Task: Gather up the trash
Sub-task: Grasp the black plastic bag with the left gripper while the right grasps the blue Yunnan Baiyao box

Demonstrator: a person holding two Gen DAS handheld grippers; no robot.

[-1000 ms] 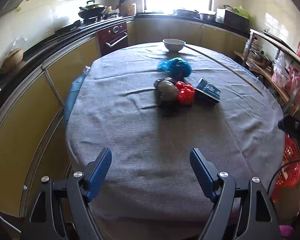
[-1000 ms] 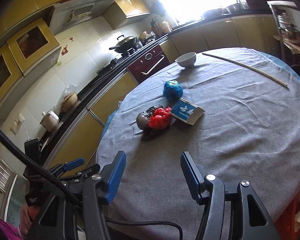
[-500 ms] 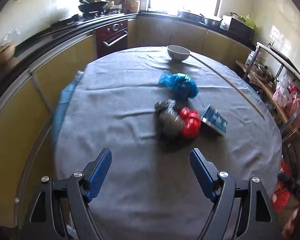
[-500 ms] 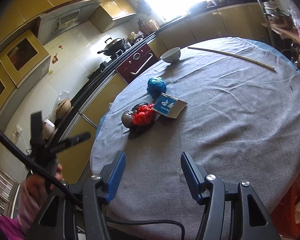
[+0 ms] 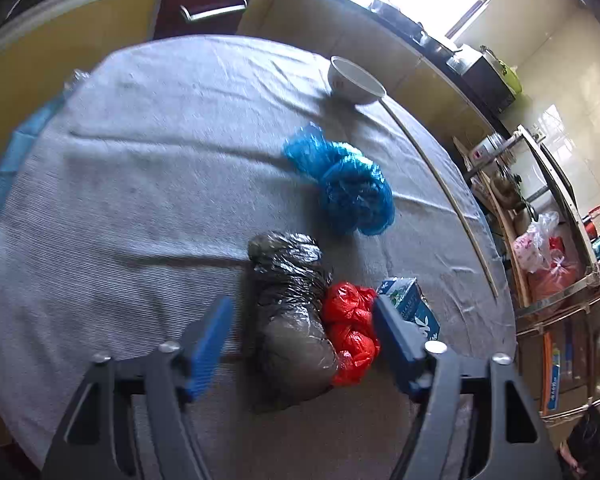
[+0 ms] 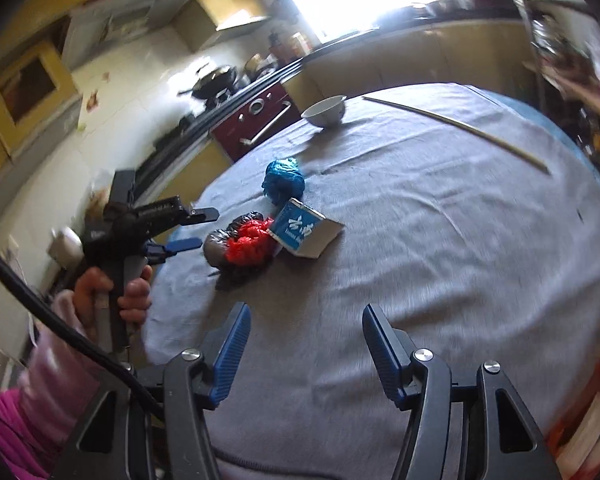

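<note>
A: Closing on the black bag (image 5: 290, 316) is judged to be the step in hand. How should it be done well?

B: The left gripper (image 5: 300, 332) should be lowered until both pads flank the bag's bulk alone. The red bag (image 5: 350, 330) is pressed against the black one, and the right-hand pad is seen just beside it, so both may be caught together. That may be acceptable for trash, but a loose pinch on slippery film could let one slide out.

A: How are the jaws set?

B: The left jaws are spread wide, with nothing gripped; whether a pad touches the red bag cannot be told. The right gripper (image 6: 304, 344) is likewise spread wide and bare, held over the table's (image 6: 440, 240) near edge.

A: Where is the trash?

B: It is clustered toward the table's left edge in the right view: black and red bags touching, the blue box (image 6: 302, 228) against them, the blue bag (image 6: 284, 176) just behind, nearer the bowl (image 6: 326, 110) at the far edge.
</note>
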